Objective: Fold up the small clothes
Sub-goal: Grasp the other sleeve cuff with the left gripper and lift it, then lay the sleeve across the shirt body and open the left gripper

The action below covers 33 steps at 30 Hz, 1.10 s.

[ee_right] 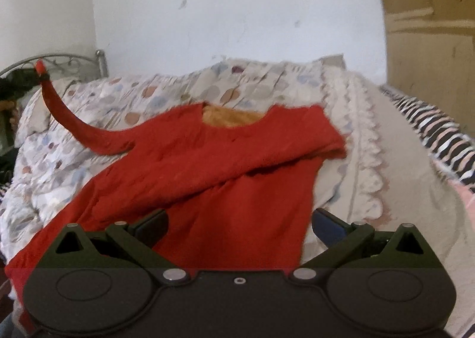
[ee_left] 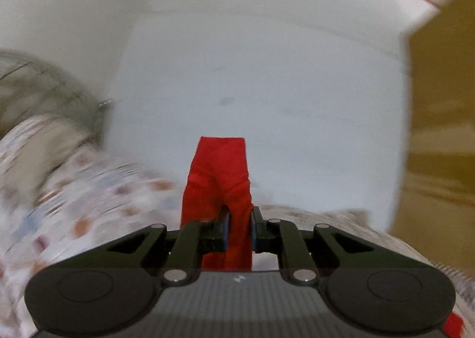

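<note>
We see a bed (ee_right: 341, 118) covered by a pale quilt (ee_right: 166, 88) printed with muted ovals, a scalloped trim (ee_right: 368, 160) running along it. A curled metal headboard (ee_right: 68, 63) stands at the left. Behind rises a scuffed white wall (ee_right: 237, 5); a yellowish-brown wooden panel (ee_right: 430, 41) stands at the right. A striped blanket (ee_right: 430, 127) lies at the bed's right edge.
</note>
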Tool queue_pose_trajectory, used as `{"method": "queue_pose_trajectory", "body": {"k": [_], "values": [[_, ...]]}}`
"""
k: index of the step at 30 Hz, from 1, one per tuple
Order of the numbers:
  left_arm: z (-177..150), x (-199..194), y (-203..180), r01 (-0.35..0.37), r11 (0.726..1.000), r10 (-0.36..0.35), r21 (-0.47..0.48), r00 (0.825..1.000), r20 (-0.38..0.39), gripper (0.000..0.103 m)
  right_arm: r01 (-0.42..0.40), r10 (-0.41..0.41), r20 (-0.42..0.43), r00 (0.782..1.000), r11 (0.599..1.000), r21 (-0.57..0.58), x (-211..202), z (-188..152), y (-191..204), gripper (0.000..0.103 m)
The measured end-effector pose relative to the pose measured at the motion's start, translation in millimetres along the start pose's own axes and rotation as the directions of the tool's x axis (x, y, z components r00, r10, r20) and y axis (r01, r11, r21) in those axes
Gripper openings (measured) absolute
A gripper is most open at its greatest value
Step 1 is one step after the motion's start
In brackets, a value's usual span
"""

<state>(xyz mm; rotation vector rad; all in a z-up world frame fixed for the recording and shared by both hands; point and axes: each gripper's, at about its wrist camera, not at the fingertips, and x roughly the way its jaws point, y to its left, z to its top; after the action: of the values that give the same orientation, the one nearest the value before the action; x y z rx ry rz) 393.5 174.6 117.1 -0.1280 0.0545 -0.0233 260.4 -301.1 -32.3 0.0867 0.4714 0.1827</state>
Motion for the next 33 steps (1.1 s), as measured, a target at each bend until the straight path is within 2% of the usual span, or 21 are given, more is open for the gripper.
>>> {"method": "queue_pose_trajectory", "body": {"k": [3,6,7,11,13,15,17,21,23,25,27,29,30,32,33], "values": [[-2,-10,-50,0.158,0.983,-0.157,0.090,0.987,-0.014,0.014,0.030,-0.031,0.051,0.998,0.999,0.011,-8,2,-7,0.102],[-15,-17,-97,0.307,0.943,-0.300,0.130,0.951,-0.072,0.014,0.068,-0.070,0.088,0.994,0.997,0.026,-16,4,-15,0.102],[-23,-19,-111,0.352,0.927,-0.340,0.127,0.935,-0.105,0.014,0.081,-0.084,0.094,0.992,0.996,0.032,-19,5,-18,0.102],[-69,-27,-163,0.518,0.838,-0.472,0.173,0.846,-0.248,0.014,0.125,-0.133,0.102,0.986,0.989,0.076,-26,2,-32,0.102],[-94,-30,-181,0.577,0.799,-0.510,0.170,0.799,-0.319,0.014,0.138,-0.147,0.094,0.985,0.986,0.092,-28,-1,-38,0.102],[-117,-31,-192,0.614,0.772,-0.520,0.164,0.758,-0.393,0.014,0.146,-0.153,0.076,0.985,0.985,0.095,-28,-5,-42,0.102],[-139,-33,-198,0.640,0.751,-0.522,0.162,0.727,-0.447,0.014,0.154,-0.160,0.067,0.985,0.985,0.082,-28,-8,-43,0.102],[-163,-41,-207,0.658,0.733,-0.501,0.174,0.695,-0.516,0.017,0.160,-0.165,0.071,0.984,0.985,0.070,-29,-10,-44,0.102],[-166,-43,-208,0.668,0.727,-0.510,0.157,0.679,-0.529,0.028,0.159,-0.164,0.068,0.984,0.984,0.074,-28,-10,-45,0.102],[-166,-49,-210,0.686,0.714,-0.529,0.139,0.660,-0.534,0.074,0.157,-0.162,0.062,0.985,0.984,0.080,-25,-10,-46,0.102],[-163,-60,-201,0.687,0.716,-0.542,0.129,0.663,-0.517,0.084,0.149,-0.155,0.056,0.986,0.985,0.088,-22,-10,-45,0.102],[-163,-67,-199,0.706,0.700,-0.559,0.107,0.636,-0.533,0.085,0.136,-0.141,0.049,0.989,0.987,0.091,-19,-11,-43,0.102],[-159,-76,-197,0.707,0.701,-0.564,0.089,0.627,-0.537,0.087,0.128,-0.133,0.047,0.990,0.988,0.091,-18,-11,-42,0.102],[-159,-83,-192,0.702,0.710,-0.571,0.056,0.620,-0.538,0.091,0.094,-0.098,0.039,0.994,0.991,0.090,-15,-12,-39,0.102],[-158,-86,-190,0.697,0.715,-0.569,0.050,0.622,-0.537,0.093,0.071,-0.074,0.032,0.997,0.994,0.084,-13,-12,-37,0.102]]}}
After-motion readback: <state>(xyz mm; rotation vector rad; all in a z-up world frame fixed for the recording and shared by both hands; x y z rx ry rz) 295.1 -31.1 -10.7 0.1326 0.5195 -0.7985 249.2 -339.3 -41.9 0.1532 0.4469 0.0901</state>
